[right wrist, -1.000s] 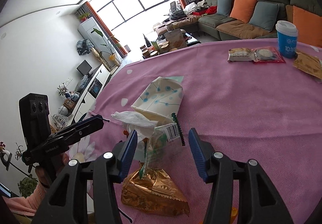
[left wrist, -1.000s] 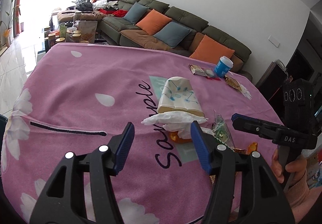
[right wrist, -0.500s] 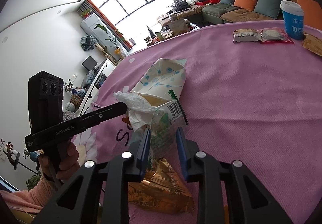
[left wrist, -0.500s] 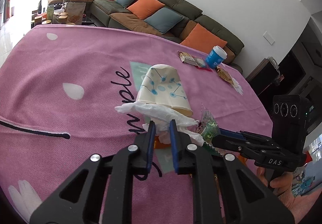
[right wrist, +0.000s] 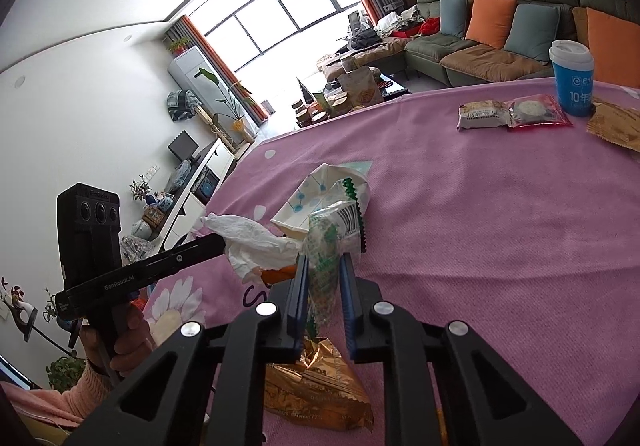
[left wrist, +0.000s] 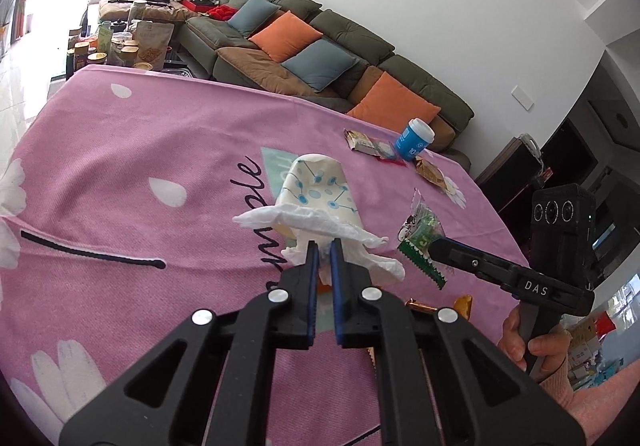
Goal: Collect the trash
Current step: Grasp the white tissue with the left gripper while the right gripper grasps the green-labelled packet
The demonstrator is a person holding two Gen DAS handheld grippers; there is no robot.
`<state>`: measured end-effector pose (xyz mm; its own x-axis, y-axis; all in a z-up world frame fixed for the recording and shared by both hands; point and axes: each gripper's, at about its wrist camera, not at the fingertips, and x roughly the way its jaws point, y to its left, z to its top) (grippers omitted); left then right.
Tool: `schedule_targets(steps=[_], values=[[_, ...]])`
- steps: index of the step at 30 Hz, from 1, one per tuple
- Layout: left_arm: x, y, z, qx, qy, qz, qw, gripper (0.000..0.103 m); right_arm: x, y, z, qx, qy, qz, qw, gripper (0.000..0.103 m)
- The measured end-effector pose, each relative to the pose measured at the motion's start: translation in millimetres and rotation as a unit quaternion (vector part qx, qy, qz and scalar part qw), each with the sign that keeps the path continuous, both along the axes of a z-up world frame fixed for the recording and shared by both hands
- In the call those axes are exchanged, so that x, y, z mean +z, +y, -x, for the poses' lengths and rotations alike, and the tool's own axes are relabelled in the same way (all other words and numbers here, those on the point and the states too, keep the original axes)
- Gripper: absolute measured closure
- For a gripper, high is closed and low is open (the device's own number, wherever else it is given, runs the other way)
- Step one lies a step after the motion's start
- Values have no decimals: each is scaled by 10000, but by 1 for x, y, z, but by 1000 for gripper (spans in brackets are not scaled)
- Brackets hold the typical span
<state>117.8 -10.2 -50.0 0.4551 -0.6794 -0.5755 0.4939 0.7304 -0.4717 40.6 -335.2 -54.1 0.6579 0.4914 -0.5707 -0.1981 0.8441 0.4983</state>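
Observation:
My left gripper (left wrist: 324,248) is shut on a crumpled white tissue (left wrist: 320,224) and holds it above the pink tablecloth (left wrist: 140,149). My right gripper (right wrist: 324,266) is shut on a clear green-printed wrapper (right wrist: 332,242), lifted off the cloth; the wrapper also shows in the left wrist view (left wrist: 420,234). A white paper bag with a blue dot pattern (left wrist: 316,185) lies behind both. A gold foil wrapper (right wrist: 316,382) lies under the right gripper. An orange scrap (right wrist: 280,274) sits below the tissue (right wrist: 256,242).
A blue paper cup (right wrist: 572,81) stands at the far edge, with snack packets (right wrist: 512,113) and a brown wrapper (right wrist: 616,125) beside it. A sofa with orange and blue cushions (left wrist: 320,57) stands behind the table. The other hand-held gripper (left wrist: 508,282) is close on the right.
Both grippers went from open to shut: the left closed on the tissue, the right on the green wrapper. Both pieces are now lifted off the cloth.

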Motion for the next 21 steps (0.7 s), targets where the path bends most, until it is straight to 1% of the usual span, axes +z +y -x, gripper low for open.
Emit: schedule_targets(steps=[4, 9, 13, 21], values=[[4, 17, 10, 173, -79, 14, 9998, 97, 4, 8, 0, 75, -95, 53, 9999, 89], [9, 39, 19, 372, -47, 40, 9993, 97, 6, 19, -2, 246, -135, 23, 9996, 89], [14, 51, 28, 522, -120, -88, 9985, 97, 7, 31, -7, 392, -154, -17, 9991, 89], [18, 75, 46, 793, -157, -218, 9965, 97, 7, 60, -14, 756, -154, -70, 9970, 89]])
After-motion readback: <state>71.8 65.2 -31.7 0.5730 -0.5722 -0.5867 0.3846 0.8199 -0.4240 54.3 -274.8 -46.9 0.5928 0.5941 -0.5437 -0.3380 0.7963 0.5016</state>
